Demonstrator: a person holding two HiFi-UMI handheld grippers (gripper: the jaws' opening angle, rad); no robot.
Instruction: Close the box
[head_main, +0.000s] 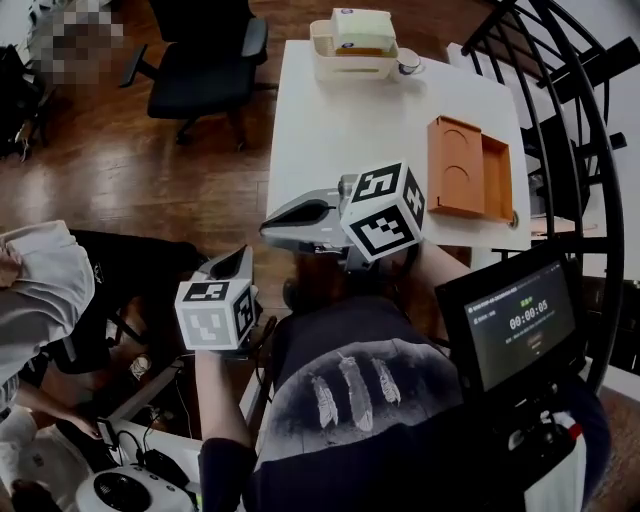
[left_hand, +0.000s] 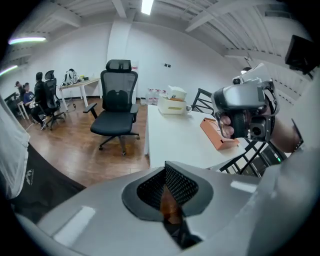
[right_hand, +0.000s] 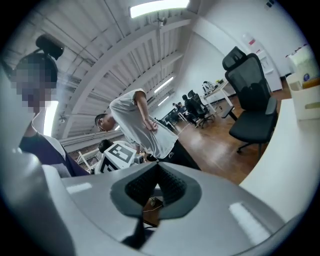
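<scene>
An orange box (head_main: 468, 168) lies open on the white table (head_main: 340, 130), near its right edge; the left half has a round recess. The left gripper view shows the same box (left_hand: 218, 133) past the table's middle. My right gripper (head_main: 285, 222) is held over the table's near edge, pointing left, well short of the box, with its jaws together and nothing between them (right_hand: 157, 170). My left gripper (head_main: 235, 262) is lower, off the table's near left corner, also shut and empty (left_hand: 165, 172).
A white tray (head_main: 350, 68) holding a small carton and a cup (head_main: 408, 65) stand at the table's far end. A black office chair (head_main: 205, 65) is left of the table, a black metal railing (head_main: 575, 120) right. A timer screen (head_main: 520, 325) sits near me. A person (head_main: 35, 280) stands left.
</scene>
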